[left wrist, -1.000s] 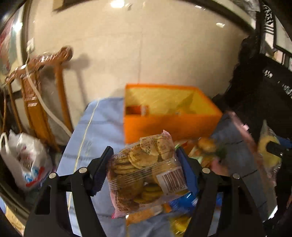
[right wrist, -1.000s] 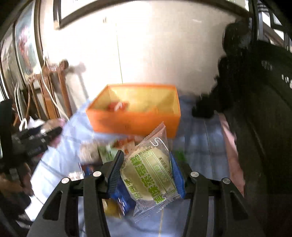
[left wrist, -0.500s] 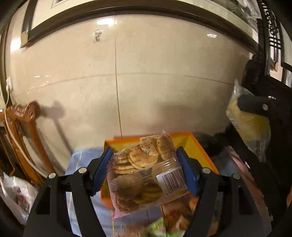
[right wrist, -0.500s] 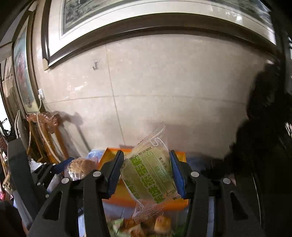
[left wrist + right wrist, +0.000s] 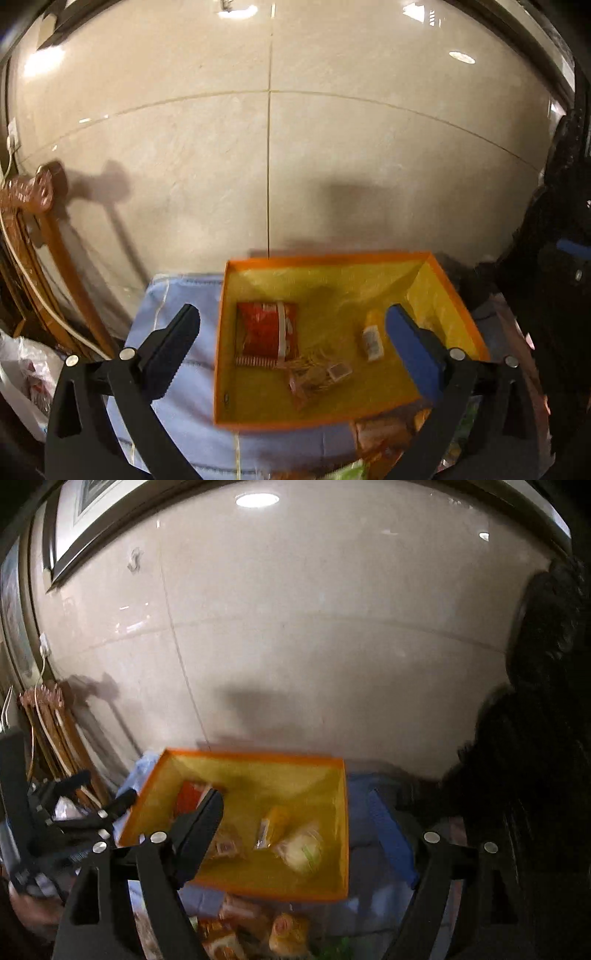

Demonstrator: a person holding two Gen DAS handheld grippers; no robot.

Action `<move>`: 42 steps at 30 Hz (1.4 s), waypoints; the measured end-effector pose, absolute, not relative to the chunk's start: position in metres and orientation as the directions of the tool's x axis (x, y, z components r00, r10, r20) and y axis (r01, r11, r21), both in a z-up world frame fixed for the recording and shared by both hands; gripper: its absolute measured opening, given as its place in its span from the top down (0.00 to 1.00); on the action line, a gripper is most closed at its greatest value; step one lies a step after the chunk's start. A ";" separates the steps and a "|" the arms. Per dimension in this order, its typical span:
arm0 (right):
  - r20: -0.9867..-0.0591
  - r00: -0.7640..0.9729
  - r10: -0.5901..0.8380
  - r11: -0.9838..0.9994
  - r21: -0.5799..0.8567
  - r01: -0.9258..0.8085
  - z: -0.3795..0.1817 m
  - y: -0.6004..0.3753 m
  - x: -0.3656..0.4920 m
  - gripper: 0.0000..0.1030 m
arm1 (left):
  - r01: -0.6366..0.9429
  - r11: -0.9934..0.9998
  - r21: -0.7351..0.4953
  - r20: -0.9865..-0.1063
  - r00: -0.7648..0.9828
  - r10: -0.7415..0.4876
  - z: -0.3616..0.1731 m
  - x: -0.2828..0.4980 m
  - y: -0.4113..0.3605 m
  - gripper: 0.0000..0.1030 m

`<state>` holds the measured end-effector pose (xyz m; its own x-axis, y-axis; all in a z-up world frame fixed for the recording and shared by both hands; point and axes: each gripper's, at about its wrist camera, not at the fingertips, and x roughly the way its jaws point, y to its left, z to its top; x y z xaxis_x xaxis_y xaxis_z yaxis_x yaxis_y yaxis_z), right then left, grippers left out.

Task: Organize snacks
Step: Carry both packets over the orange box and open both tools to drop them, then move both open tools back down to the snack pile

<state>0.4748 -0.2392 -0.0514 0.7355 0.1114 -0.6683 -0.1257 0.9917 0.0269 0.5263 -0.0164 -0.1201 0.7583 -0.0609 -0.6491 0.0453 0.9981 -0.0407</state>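
Observation:
An orange box (image 5: 332, 415) with a yellow inside stands on a blue cloth against the wall; it also shows in the right wrist view (image 5: 258, 884). In it lie a red packet (image 5: 266, 332), the clear cookie pack (image 5: 317, 378), a small yellow packet (image 5: 372, 338) and the pale green-printed cake packet (image 5: 300, 847). My left gripper (image 5: 291, 341) is open and empty above the box. My right gripper (image 5: 295, 818) is open and empty above the box. The left gripper also shows at the left edge of the right wrist view (image 5: 70, 816).
More loose snack packets (image 5: 258, 930) lie on the blue cloth (image 5: 177, 413) in front of the box. A wooden chair (image 5: 33, 236) and a white plastic bag (image 5: 22, 373) stand at the left. Dark furniture (image 5: 554, 295) is at the right.
Both grippers carried their packets up over the box and opened. The cookie pack and the green-printed cake packet have dropped into the box.

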 end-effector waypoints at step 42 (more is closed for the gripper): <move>-0.887 0.462 0.020 0.944 -0.136 -0.301 -0.261 -0.207 0.310 0.22 | 0.069 0.956 -0.286 -0.844 0.454 -0.285 -0.295 0.346 -0.048 0.04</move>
<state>0.3105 -0.2065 -0.2608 0.4621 0.0198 -0.8866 -0.3012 0.9438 -0.1359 0.3460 -0.0484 -0.2950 0.4544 -0.2849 -0.8440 0.0690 0.9559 -0.2855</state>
